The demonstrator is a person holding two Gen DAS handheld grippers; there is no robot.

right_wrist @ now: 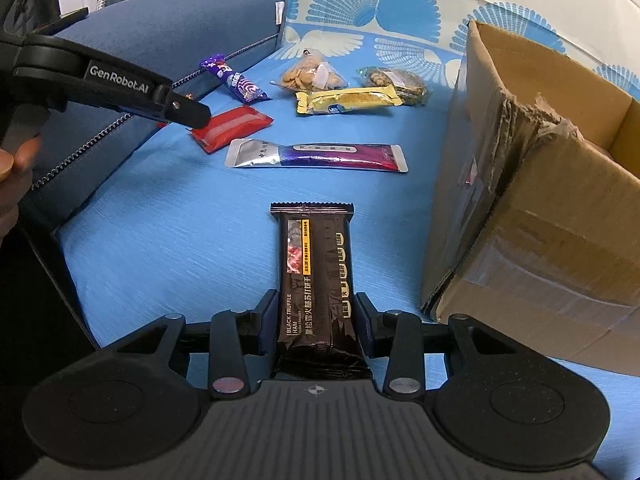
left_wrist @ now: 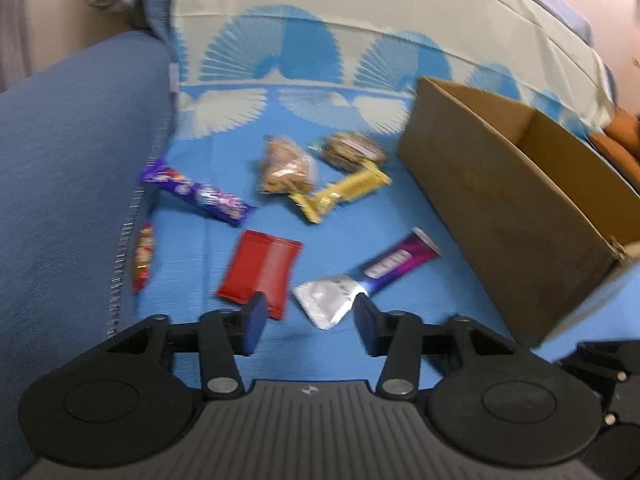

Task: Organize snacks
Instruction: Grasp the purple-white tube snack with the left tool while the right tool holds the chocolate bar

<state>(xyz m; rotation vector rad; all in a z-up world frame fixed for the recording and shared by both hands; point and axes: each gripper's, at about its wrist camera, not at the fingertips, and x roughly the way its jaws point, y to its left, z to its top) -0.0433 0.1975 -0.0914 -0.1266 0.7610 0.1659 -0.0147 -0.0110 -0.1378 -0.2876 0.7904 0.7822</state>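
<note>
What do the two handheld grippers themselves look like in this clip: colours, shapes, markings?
Both the left gripper and right gripper are black, with a ribbed grey body, round side discs, silver pivot rivets and dark blue finger pads. White "GenRobot.AI" lettering marks the left gripper's side. No sleeve shows.

**A:** What carried the items?

**B:** A seat cushion under a blue cloth with pale fan prints [right_wrist: 168,216].

**A:** What lay directly on it?

**B:** An open brown cardboard box [right_wrist: 532,216] at the right; a silver-and-purple foil sachet [right_wrist: 316,156]; a flat red packet [right_wrist: 230,128]; a purple candy roll [right_wrist: 236,80]; a yellow wafer bar [right_wrist: 348,101]; a clear bag of pale biscuits [right_wrist: 308,74]; a clear bag of dark cookies [right_wrist: 396,80].
</note>
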